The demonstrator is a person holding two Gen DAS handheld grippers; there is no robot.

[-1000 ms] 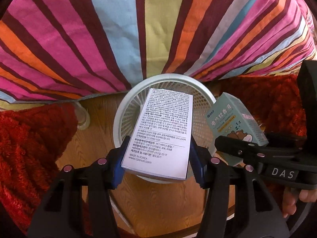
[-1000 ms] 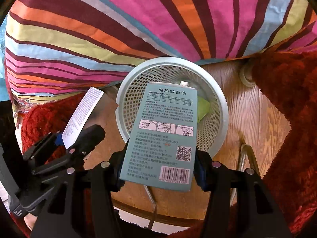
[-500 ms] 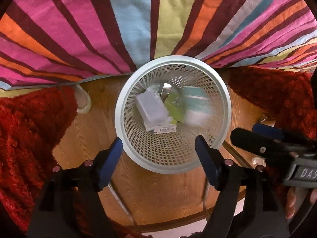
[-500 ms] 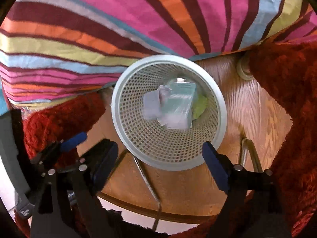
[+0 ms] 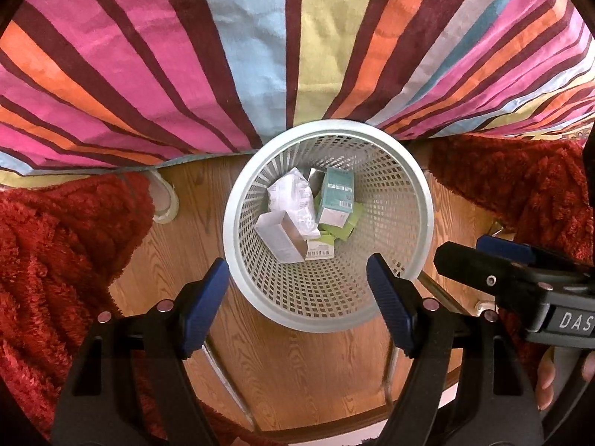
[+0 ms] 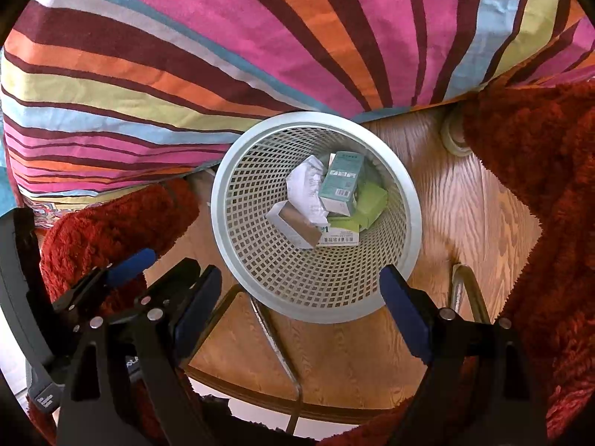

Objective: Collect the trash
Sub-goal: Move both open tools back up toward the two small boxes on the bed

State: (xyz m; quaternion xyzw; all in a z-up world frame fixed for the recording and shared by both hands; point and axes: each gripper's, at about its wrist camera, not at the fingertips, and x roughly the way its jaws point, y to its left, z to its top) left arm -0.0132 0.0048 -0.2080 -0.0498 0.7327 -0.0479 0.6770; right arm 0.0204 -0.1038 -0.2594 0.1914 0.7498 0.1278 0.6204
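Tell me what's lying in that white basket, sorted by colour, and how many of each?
In the basket:
White or silver box: 1
White crumpled wrapper: 1
Teal box: 1
Green cartons: at least 1; partly buried, so the exact count is unclear
Total: at least 4

Home: striped bedspread (image 5: pixel 260 55), shaggy rug (image 5: pixel 55 260)

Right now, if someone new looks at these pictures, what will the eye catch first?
First the striped cloth, filling the top of both views. Below it, a white mesh basket stands on the wood floor with a teal box, a white box and crumpled paper inside. Red rugs flank it.
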